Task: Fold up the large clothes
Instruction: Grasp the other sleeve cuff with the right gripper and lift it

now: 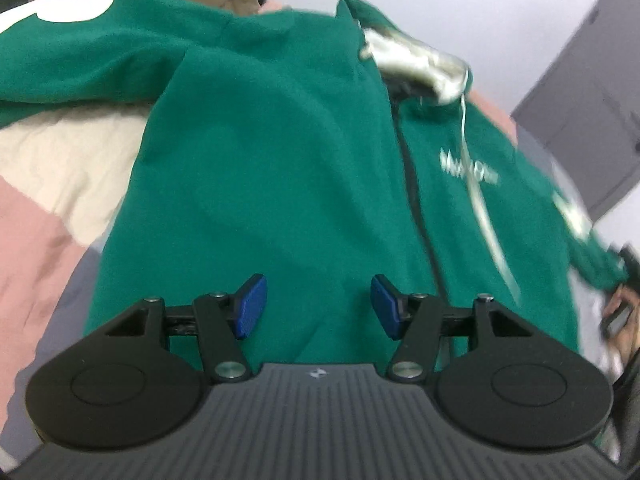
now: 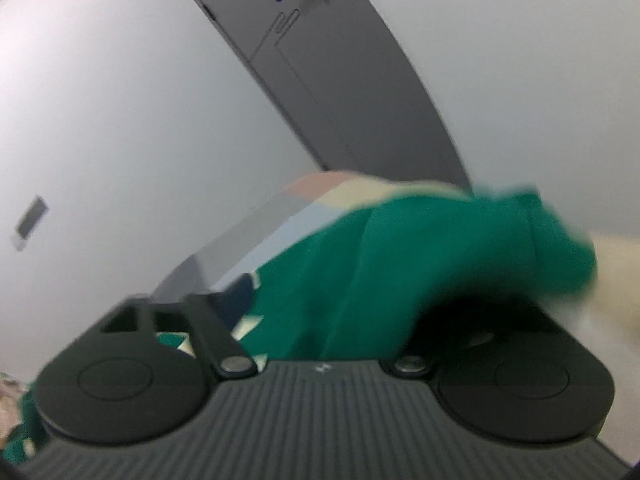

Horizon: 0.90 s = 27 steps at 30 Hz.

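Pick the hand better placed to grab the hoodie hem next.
Left, probably. Its fingers stand open right over the green hoodie, near its closest edge. The right gripper has hoodie cloth draped over it, fingers hidden in blur.

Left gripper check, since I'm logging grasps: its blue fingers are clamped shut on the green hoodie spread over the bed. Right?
Not quite. The left gripper has its blue fingers standing apart with nothing pinched between them, above the green hoodie spread over the bed. The left wrist view shows this.

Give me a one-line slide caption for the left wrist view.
Open left hand-held gripper poised above a green hoodie spread across a pastel patchwork bedspread.
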Each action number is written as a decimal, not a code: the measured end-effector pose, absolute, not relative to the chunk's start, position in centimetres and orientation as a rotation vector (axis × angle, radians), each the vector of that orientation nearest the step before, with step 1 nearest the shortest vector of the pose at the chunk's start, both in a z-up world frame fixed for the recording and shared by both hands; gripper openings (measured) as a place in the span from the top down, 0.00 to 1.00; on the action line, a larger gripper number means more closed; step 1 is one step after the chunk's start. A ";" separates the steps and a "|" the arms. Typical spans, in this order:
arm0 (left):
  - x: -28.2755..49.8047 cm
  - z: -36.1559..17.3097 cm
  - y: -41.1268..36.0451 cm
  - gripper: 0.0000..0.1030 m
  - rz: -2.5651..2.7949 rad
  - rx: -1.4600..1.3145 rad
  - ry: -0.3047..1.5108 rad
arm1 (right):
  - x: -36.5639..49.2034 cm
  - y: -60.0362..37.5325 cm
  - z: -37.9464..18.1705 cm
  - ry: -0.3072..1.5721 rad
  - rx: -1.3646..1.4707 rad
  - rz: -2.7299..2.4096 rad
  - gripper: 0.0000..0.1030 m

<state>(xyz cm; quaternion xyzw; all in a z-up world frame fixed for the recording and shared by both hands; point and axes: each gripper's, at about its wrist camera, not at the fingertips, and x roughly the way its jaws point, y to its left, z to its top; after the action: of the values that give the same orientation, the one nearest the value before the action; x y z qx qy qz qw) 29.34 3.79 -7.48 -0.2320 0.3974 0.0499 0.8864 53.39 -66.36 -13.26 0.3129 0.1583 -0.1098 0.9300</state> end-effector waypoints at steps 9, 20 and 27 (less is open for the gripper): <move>32.5 -8.2 5.0 0.39 0.187 -0.504 0.831 | 56.9 -69.9 -9.3 0.357 0.424 -0.395 0.91; 30.9 -9.6 6.3 0.39 0.153 -0.556 0.910 | 54.3 -59.3 3.7 0.221 0.148 -0.215 0.91; 26.9 -6.1 6.4 0.39 0.047 -0.625 0.772 | 47.2 -46.3 12.6 0.097 -0.024 0.037 0.91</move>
<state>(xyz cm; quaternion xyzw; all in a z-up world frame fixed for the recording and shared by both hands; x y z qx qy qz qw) 26.91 6.43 -6.10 -0.3000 0.3704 0.0227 0.8788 47.25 -46.29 12.60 -0.0120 0.0483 0.0183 0.9986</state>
